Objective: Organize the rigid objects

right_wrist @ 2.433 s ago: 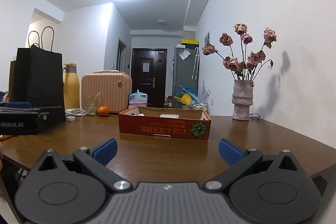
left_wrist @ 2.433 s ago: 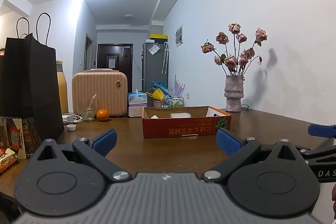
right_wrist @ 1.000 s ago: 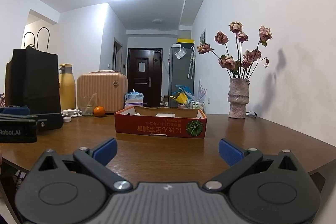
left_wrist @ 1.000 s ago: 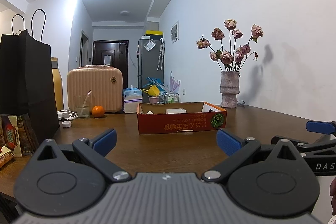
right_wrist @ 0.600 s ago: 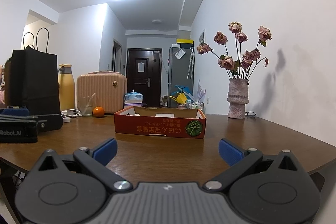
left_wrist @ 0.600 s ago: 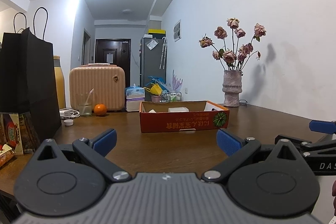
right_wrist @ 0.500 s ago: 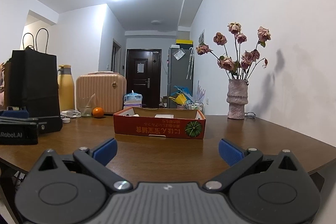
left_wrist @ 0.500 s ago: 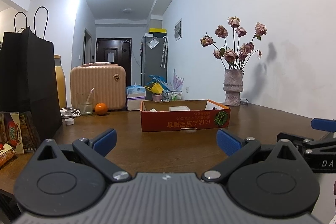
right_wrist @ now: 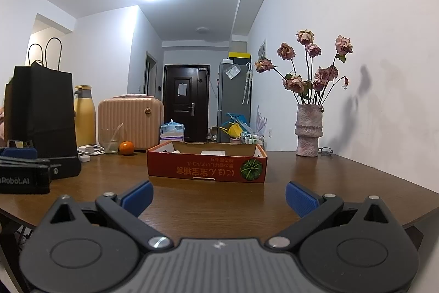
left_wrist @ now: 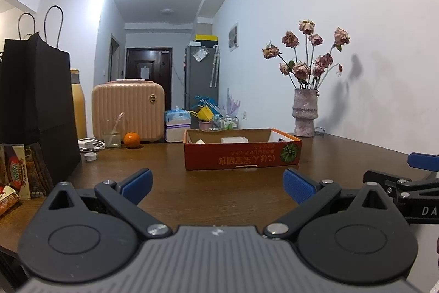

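Note:
A shallow red cardboard box (left_wrist: pixel 242 155) stands on the brown wooden table (left_wrist: pixel 192 183), ahead of both grippers; it also shows in the right wrist view (right_wrist: pixel 207 165). White boxy items (left_wrist: pixel 234 140) lie inside it. My left gripper (left_wrist: pixel 218 187) is open and empty, low over the table's near side. My right gripper (right_wrist: pixel 219 195) is open and empty, also short of the box. The right gripper shows at the right edge of the left wrist view (left_wrist: pixel 411 183). The left gripper shows at the left edge of the right wrist view (right_wrist: pixel 24 172).
A black paper bag (left_wrist: pixel 35 106), a snack packet (left_wrist: pixel 16 175) and a yellow bottle (right_wrist: pixel 84 120) stand at the left. A pink suitcase (left_wrist: pixel 127 107), a glass (left_wrist: pixel 111 132), an orange (left_wrist: pixel 131 139), a cable (left_wrist: pixel 90 143) and a white cap (left_wrist: pixel 90 156) lie behind. A vase of dried roses (left_wrist: pixel 304 114) stands at back right.
Both grippers have drifted slightly; the view shifted a little, with the box staying ahead. Both stay open and empty.

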A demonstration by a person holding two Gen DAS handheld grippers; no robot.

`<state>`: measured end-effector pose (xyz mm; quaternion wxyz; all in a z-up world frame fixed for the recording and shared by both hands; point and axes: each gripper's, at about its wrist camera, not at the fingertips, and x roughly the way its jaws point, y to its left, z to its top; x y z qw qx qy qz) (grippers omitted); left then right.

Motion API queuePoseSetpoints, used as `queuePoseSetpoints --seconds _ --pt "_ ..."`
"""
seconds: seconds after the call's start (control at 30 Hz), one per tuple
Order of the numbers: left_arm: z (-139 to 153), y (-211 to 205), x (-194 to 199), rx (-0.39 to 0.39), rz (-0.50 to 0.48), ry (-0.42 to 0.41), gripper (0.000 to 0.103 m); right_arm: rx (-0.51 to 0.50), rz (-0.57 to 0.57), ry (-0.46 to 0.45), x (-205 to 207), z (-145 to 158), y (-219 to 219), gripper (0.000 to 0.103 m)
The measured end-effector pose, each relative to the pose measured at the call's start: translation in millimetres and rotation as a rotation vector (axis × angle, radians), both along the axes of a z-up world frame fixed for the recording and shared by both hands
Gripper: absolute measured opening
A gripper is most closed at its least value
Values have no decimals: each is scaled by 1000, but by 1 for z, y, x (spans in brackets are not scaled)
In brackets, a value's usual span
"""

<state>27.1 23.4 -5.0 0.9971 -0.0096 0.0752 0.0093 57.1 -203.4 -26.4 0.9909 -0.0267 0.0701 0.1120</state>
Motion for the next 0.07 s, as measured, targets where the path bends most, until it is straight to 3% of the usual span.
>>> queuePoseSetpoints --seconds 0.07 --pt "-1 1 2 -8 -20 9 103 4 -1 9 2 -2 0 103"
